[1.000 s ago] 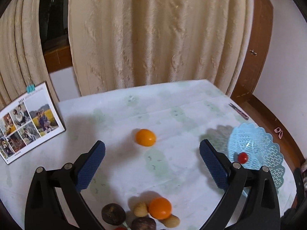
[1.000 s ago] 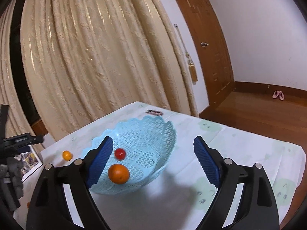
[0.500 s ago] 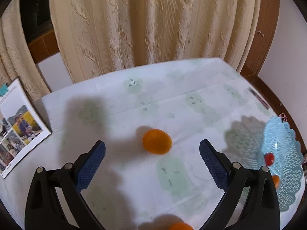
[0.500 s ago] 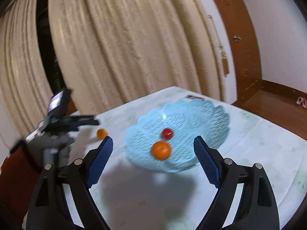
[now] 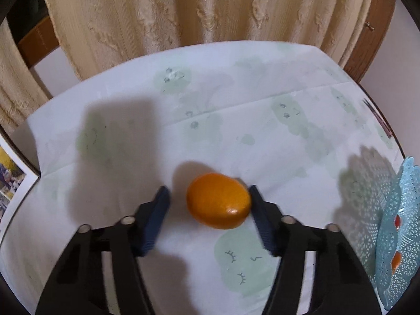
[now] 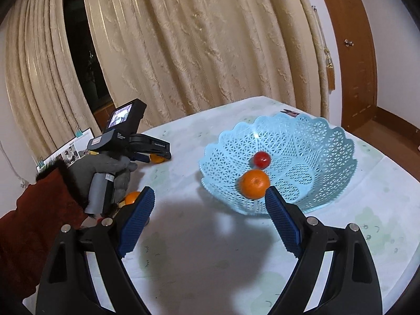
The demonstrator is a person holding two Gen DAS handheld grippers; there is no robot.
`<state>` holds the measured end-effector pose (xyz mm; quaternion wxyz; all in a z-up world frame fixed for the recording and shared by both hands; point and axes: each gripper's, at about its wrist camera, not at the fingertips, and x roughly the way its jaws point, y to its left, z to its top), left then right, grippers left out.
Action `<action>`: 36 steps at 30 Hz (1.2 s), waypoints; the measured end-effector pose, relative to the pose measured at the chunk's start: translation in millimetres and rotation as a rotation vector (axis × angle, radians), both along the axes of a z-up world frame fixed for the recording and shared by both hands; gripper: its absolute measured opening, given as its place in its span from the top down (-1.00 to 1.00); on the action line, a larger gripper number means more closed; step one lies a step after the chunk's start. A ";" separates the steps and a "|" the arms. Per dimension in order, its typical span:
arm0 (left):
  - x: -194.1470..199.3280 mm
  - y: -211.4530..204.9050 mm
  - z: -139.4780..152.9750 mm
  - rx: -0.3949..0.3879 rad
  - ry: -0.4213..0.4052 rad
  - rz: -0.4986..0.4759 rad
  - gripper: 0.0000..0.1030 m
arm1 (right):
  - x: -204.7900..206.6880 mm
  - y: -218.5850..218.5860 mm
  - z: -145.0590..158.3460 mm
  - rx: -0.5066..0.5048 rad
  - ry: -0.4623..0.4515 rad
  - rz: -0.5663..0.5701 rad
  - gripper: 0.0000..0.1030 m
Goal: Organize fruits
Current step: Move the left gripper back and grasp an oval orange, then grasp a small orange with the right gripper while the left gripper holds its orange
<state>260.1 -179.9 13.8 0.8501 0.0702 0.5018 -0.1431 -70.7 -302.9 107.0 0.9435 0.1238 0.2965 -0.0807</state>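
Right tool (image 6: 207, 216) before basket (image 6: 325, 183): orange (image 6: 254, 183), tomato (image 6: 262, 159).

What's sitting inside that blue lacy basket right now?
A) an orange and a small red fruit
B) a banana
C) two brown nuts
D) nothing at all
A: in the right wrist view the basket holds one orange with a small red fruit just behind it, and nothing else shows inside.
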 end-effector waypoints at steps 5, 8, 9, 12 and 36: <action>-4.0 5.9 6.2 -0.045 0.010 -0.005 0.15 | 14.3 8.2 -0.9 0.004 0.032 0.048 -0.70; -10.6 12.3 13.0 -0.062 -0.007 0.002 0.15 | 22.7 13.3 -2.6 0.020 0.050 0.083 -0.70; -13.4 16.0 16.8 -0.072 -0.014 0.006 0.15 | 26.2 16.3 -2.9 0.019 0.055 0.097 -0.70; -21.5 26.0 30.4 -0.092 -0.044 0.018 0.15 | 37.6 27.5 -3.9 0.011 0.068 0.147 -0.70; -110.9 139.3 125.3 -0.209 -0.339 0.242 0.15 | 145.9 77.6 -71.4 0.180 0.372 0.339 -0.16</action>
